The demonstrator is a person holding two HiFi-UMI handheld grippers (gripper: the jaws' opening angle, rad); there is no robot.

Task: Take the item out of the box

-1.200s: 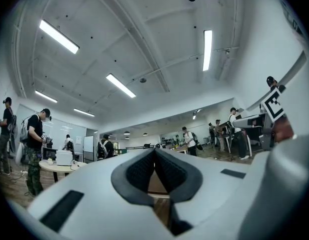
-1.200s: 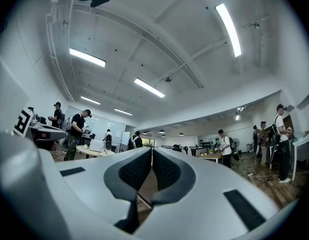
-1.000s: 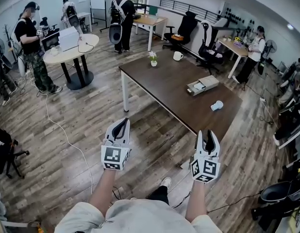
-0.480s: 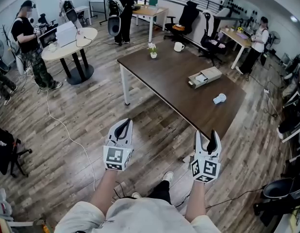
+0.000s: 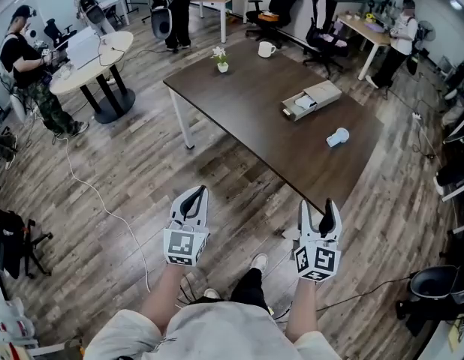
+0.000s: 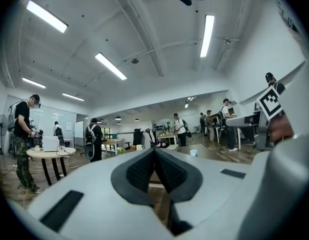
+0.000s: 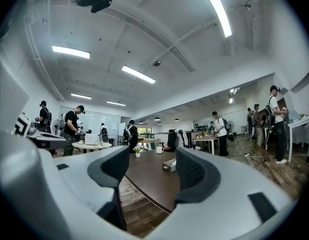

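Note:
A long pale box [image 5: 311,100] lies on the dark brown table [image 5: 247,103], one end slid partly open with something white inside. A small white item [image 5: 338,136] rests on the table nearer me. Both grippers hang over the wooden floor, short of the table's near corner. My left gripper [image 5: 193,201] is shut, its dark pads meeting with nothing between them [image 6: 155,156]. My right gripper [image 5: 319,210] has its jaws opening wide, empty, pointing at the table; the box [image 7: 169,165] shows between its fingers in the right gripper view.
A white mug [image 5: 266,49] and a small potted flower [image 5: 221,58] stand at the table's far end. A round white table [image 5: 89,58] with people beside it is at far left. Office chairs and desks line the back. A cable [image 5: 104,208] trails across the floor.
The right gripper's jaws have spread from narrow to wide. The table has drawn a little closer and higher in the head view. The left gripper stays shut.

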